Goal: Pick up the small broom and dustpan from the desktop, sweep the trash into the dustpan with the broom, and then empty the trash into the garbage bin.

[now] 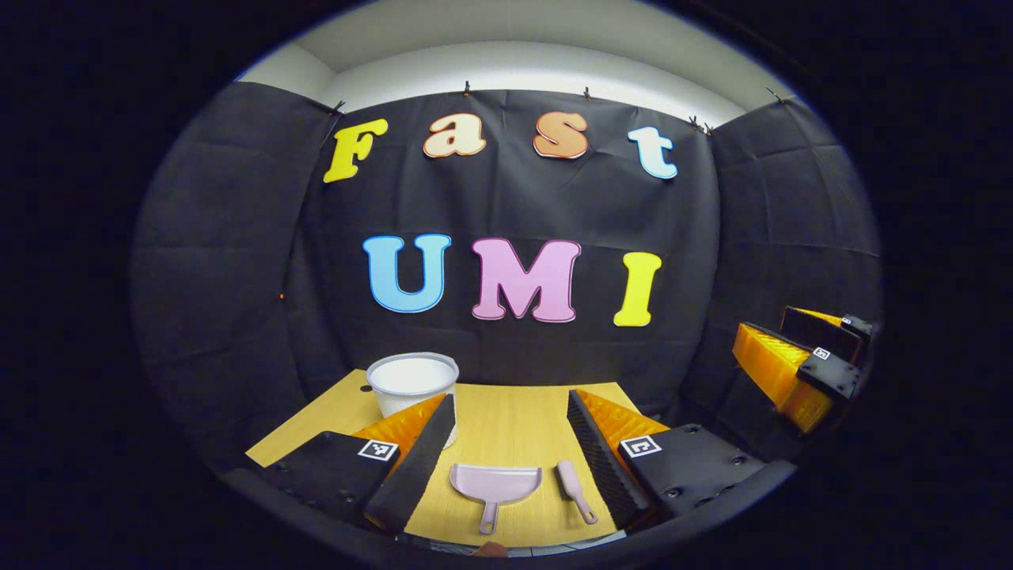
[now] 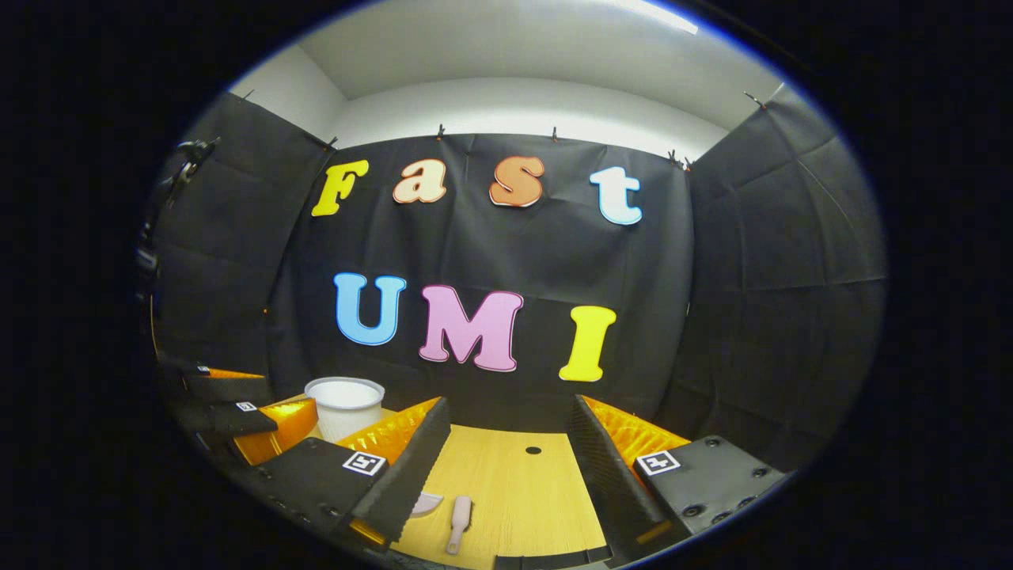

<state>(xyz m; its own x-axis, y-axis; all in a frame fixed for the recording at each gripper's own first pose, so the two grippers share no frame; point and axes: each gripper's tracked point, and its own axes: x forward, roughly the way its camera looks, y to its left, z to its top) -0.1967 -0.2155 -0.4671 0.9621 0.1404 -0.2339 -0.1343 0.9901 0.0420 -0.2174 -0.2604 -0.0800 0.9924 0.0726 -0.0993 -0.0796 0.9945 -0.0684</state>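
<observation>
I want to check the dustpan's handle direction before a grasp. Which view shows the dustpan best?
The left gripper view: the dustpan lies whole on the desktop between that gripper's open fingers, handle toward the camera, with the broom beside it. In the right gripper view just an edge of the dustpan peeks past a finger.

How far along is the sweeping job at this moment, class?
Nothing looks done yet. The small pale pink plastic dustpan and the matching pink hand broom both lie flat on the light wooden desktop, untouched. Nothing is in hand: the left tool and right tool both hover open above the desk. All is left: grasping both, sweeping, and emptying into the white round plastic bin. I cannot make out any trash.
</observation>
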